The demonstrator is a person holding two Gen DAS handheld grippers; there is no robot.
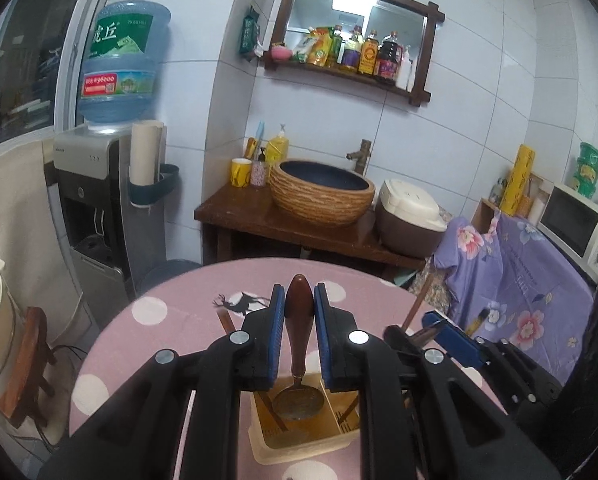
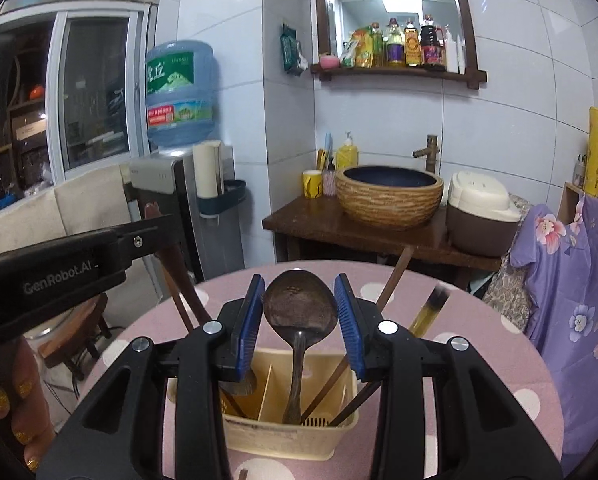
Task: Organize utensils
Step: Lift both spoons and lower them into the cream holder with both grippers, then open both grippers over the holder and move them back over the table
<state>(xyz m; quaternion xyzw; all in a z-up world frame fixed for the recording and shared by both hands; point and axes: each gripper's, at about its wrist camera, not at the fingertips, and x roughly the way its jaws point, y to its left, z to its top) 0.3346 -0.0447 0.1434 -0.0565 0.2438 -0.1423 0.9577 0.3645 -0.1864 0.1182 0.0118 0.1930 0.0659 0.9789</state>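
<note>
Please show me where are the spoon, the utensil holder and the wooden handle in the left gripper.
Spoon (image 2: 299, 304): right wrist view, on its bowl.
Utensil holder (image 2: 291, 442): right wrist view, on its front wall.
Wooden handle (image 1: 299, 312): left wrist view, on its thick upper part.

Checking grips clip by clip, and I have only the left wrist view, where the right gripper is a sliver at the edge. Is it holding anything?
Observer: Yes. The right gripper has a metal spoon between its pads, which appear to press on both edges of the bowl.
Operator: Which way is the spoon pointing?
Observer: Bowl up, with the handle running down into the beige caddy, to the right of its divider.
Operator: Any sign of the person?
Observer: Only a hand with glittery gold nails, at the lower left of the right wrist view.
</note>
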